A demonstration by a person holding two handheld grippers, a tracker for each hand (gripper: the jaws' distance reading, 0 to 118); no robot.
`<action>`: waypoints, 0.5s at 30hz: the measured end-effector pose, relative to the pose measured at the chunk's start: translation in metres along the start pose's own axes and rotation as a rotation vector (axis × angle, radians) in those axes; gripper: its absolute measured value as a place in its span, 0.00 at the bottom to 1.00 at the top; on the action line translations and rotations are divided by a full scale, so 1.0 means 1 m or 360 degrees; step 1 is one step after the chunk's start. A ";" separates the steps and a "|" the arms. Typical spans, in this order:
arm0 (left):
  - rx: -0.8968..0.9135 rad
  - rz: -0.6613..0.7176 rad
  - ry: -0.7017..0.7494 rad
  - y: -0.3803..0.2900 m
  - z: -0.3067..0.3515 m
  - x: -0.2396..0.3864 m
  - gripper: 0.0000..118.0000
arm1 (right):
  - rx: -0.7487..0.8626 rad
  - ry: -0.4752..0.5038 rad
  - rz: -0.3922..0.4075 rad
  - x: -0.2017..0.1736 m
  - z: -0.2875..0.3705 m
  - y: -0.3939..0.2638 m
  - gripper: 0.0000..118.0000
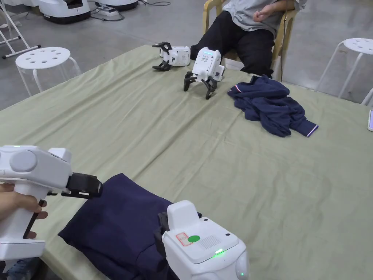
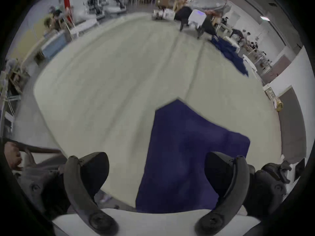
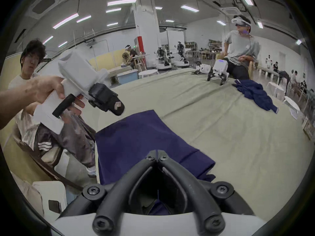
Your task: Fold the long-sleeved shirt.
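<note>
A dark navy long-sleeved shirt (image 1: 116,222), folded into a flat, roughly rectangular bundle, lies at the near edge of a counter draped in a pale green cloth (image 1: 189,146), close to the person holding the tools. The left claw (image 2: 156,175), a white pistol-shaped tool with black jaws, hangs just above the counter at the shirt's left side; in its own view the jaws stand wide apart with nothing between them, one over the bare cloth and the other over the navy fabric. A hand (image 1: 16,211) wraps its grip in the head view, and the right gripper view shows the same tool raised clear of the shirt. The right claw (image 3: 157,152) sits over the near right part of the shirt; its two black jaws meet at the tips, and whether a fold of fabric is caught between them cannot be told, though navy cloth lies directly beneath and around them. Well apart, on the far side of the counter, a second navy garment with white-striped cuffs (image 1: 271,105) lies crumpled in a heap. Near it stand two spare white gripper tools with black jaws (image 1: 189,65), and behind them a person in a grey top and black trousers (image 1: 247,32) sits on a tan plastic chair. White round stools (image 1: 43,58) stand on the grey floor beside the counter.
</note>
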State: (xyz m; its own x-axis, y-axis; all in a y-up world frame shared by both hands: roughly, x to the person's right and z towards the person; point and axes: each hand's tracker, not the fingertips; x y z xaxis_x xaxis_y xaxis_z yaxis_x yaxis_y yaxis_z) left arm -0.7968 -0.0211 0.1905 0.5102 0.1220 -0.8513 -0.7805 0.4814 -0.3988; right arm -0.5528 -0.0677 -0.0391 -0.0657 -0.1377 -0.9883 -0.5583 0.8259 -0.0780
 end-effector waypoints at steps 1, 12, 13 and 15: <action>0.0104 -0.0045 0.0031 -0.001 0.014 0.007 0.90 | 0.0036 -0.0009 -0.0018 0.001 0.006 0.003 0.00; 0.0950 -0.0225 0.0191 -0.070 0.099 0.154 0.03 | 0.0419 -0.0226 0.0037 0.016 0.116 0.040 0.00; 0.1079 -0.0272 0.0154 -0.076 0.103 0.169 0.03 | 0.0444 -0.0275 0.0046 0.018 0.126 0.042 0.00; 0.1127 -0.0350 0.0249 -0.078 0.103 0.205 0.03 | 0.0478 -0.0340 0.0084 0.027 0.149 0.044 0.00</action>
State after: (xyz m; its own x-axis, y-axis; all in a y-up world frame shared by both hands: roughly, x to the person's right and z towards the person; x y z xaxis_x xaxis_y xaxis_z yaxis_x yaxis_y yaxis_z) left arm -0.5943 0.0558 0.0823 0.5290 -0.1403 -0.8369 -0.2211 0.9294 -0.2955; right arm -0.4556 0.0464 -0.0884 0.1039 0.0002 -0.9946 -0.2890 0.9568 -0.0301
